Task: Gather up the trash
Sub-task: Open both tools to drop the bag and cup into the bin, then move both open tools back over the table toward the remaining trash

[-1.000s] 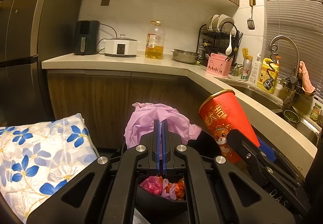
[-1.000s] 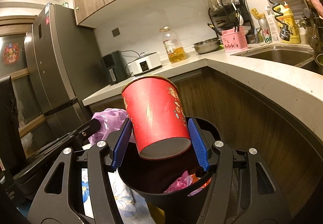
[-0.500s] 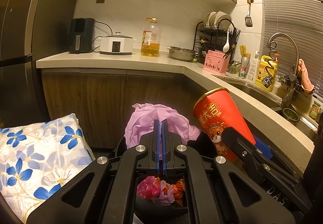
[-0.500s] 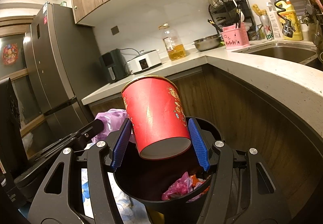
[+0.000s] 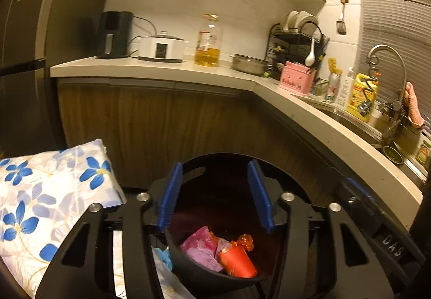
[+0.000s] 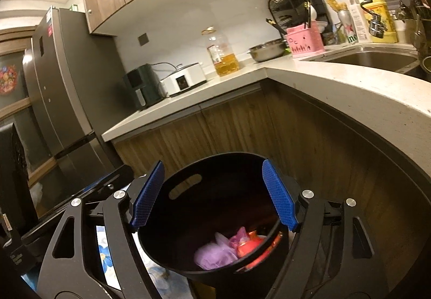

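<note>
Two grippers, left (image 5: 215, 195) and right (image 6: 215, 195), are held above a black bin (image 6: 186, 172), fingers apart and opening, nothing between them. A red cup (image 5: 237, 262) and a purple bag (image 5: 200, 249), gripped a second ago, are now seen lying inside the bin, so this round of trash appears collected. A floral cushion (image 5: 48, 191) lies left; the kitchen desk (image 6: 336, 88) curves behind.

L-shaped bench (image 5: 150, 69) w/ air fryer (image 5: 114, 34), white cooker (image 5: 161, 48) beside it, oil bottle (image 5: 208, 41), steel bowl (image 5: 249, 64), pink caddy (image 5: 295, 78), dish rack (image 5: 296, 37) behind. Sink (image 6: 369, 57) + tap (image 5: 388, 67) at right. Fridge (image 6: 59, 78) left. Floral cushion (image 5: 48, 196) low left.
</note>
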A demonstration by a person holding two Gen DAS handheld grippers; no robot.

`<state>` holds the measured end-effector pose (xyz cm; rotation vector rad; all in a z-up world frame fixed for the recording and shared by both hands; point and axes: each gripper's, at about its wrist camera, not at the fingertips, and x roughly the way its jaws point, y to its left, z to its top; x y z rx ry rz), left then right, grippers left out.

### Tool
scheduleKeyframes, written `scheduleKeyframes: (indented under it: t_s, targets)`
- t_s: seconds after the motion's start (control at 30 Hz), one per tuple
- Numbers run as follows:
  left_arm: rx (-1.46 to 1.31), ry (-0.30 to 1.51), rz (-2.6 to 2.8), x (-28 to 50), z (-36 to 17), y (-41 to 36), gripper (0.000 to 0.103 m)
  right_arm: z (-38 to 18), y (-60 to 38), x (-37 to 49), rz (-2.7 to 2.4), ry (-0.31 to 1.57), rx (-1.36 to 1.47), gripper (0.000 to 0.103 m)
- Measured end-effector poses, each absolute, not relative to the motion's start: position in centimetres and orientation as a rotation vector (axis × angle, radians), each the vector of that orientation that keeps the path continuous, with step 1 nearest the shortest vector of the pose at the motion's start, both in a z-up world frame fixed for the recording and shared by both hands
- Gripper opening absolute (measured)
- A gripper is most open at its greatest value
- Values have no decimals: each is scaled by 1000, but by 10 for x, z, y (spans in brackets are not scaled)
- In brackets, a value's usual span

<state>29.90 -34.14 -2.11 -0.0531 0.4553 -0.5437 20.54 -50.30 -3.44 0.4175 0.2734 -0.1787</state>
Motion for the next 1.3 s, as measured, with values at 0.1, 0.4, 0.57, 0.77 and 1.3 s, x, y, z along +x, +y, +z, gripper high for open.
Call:
scheduleKeyframes:
  t_s: [0.1, 0.4, 0.57, 0.77, 1.3]
  targets:
    - [-52, 462, -499, 299, -25, -332, 62, -35, -496, 202, -192, 286, 381, 74]
    - [-58, 463, -338, 277, -29, -288, 80, -34, -462, 192, -201, 316, 283, 74]
    - [-85, 470, -233, 257, -33, -251, 86, -36, -439, 184, -187, 322, 268, 74]
    - [-102, 463, -124, 235, -34, -207, 86, -40, -409, 178, -152, 329, 261, 74]
    - [-98, 420, 175, 177, -49, -85, 86, -54, -297, 172, 51, 349, 219, 74]
